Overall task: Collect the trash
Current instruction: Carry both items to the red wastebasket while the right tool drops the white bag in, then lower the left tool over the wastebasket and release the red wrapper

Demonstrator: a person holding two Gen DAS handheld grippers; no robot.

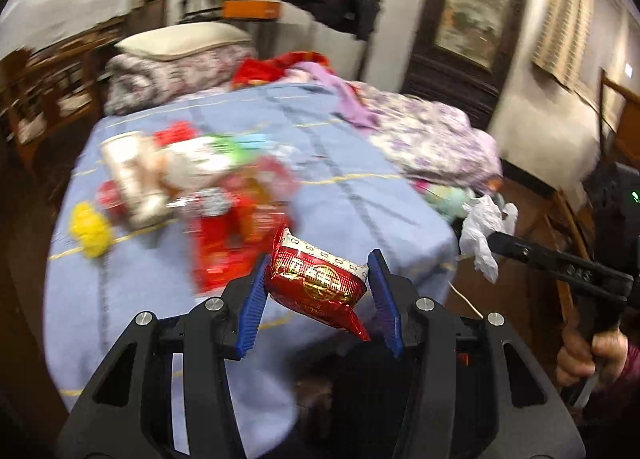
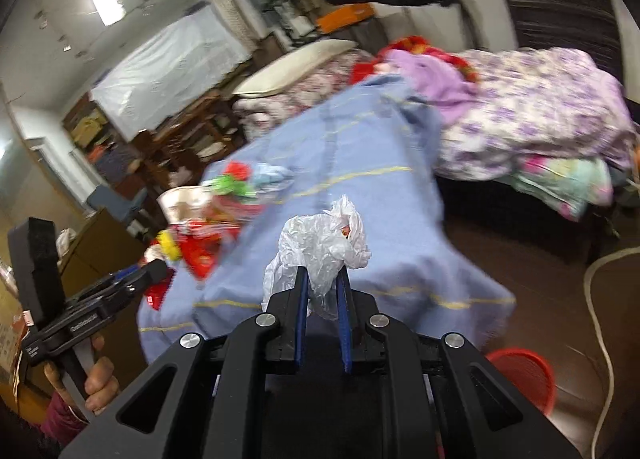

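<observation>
Sitting between left gripper [image 1: 318,279] fingers, red snack packet [image 1: 316,279].

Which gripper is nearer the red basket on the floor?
Right. The right gripper, clamping a white plastic bag, hangs just beside the red basket; the left gripper, holding a red wrapper, sits farther off.

glossy foil snack packet [image 1: 316,279] | crinkled thin plastic bag [image 2: 320,247] | matt cloth bedspread [image 1: 352,195]
</observation>
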